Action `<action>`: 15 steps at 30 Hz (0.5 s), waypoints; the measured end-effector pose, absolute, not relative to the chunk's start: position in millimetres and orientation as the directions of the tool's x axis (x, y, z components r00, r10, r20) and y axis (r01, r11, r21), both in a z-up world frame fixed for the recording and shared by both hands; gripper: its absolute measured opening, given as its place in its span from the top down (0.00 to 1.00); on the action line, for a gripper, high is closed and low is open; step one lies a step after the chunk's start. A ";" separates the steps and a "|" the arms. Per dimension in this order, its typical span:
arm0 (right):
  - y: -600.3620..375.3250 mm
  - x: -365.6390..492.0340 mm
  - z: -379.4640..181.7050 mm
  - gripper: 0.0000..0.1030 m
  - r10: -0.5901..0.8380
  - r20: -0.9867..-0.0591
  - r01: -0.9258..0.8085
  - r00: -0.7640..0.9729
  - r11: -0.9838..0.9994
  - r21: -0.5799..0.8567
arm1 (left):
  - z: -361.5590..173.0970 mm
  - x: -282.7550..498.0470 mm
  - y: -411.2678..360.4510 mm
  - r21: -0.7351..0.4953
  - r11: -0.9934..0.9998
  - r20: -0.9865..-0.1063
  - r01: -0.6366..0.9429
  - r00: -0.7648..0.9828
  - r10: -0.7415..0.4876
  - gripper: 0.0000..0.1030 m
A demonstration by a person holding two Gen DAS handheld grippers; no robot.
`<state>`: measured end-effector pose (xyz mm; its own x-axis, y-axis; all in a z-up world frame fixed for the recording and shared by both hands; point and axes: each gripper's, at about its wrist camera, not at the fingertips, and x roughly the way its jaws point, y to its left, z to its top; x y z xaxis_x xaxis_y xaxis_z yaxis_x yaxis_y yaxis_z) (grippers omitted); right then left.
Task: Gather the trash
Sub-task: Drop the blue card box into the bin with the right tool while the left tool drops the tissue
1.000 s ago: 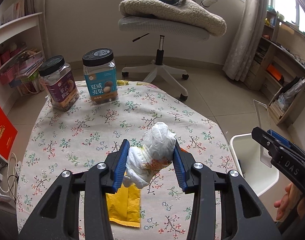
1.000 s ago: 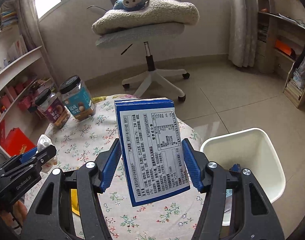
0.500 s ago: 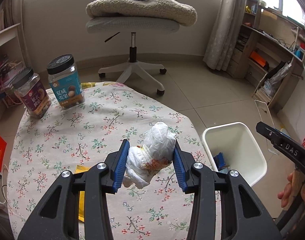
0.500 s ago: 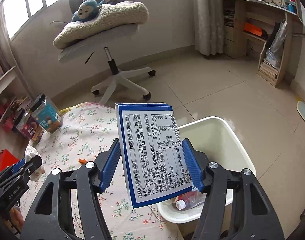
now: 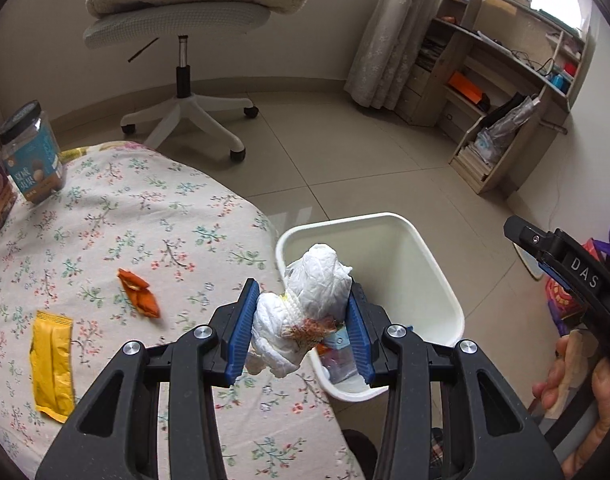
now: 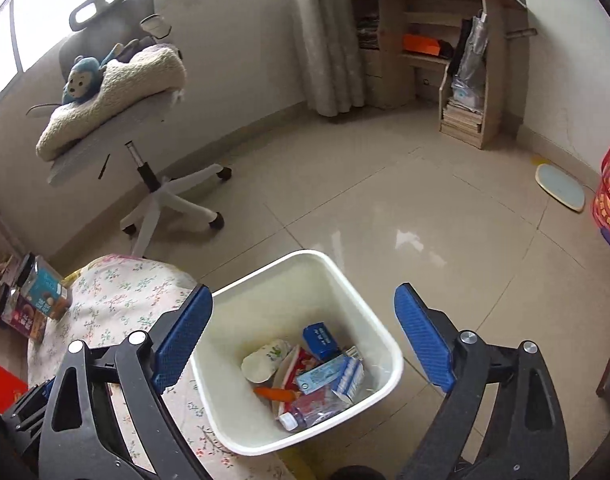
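My left gripper (image 5: 301, 336) is shut on a crumpled white tissue wad (image 5: 305, 312) and holds it over the table's right edge, above the near rim of the white trash bin (image 5: 445, 280). My right gripper (image 6: 305, 344) is open and empty, directly above the bin (image 6: 225, 412). The blue carton (image 6: 331, 374) lies inside the bin among other trash. A yellow wrapper (image 5: 51, 364) and an orange wrapper (image 5: 139, 292) lie on the floral tablecloth (image 5: 145, 220).
Two snack jars (image 5: 31, 152) stand at the table's far left; they also show in the right wrist view (image 6: 43, 290). An office chair (image 5: 185, 40) with a blanket stands behind. Shelves (image 5: 501, 120) line the right wall. The right gripper's body (image 5: 565, 276) is right of the bin.
The right gripper opened and let go of the blue carton, which now lies in the bin. The left gripper moved right with the tissue wad, from over the table to the bin's edge.
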<state>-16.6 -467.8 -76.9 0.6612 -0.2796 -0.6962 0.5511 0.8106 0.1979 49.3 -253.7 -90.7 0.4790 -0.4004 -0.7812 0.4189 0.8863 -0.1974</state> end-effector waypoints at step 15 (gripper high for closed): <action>-502.5 -46.0 -70.3 0.07 -0.436 -0.664 0.654 0.607 0.749 0.106 | -92.9 54.0 -331.6 -0.249 0.865 -0.811 0.435 0.395 -0.432 0.30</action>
<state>-46.0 -502.5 -70.3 0.6070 -0.4364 -0.6642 0.6541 0.7490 0.1057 54.0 -331.6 -92.9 0.3947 -0.4323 -0.8108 0.4352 0.8651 -0.2495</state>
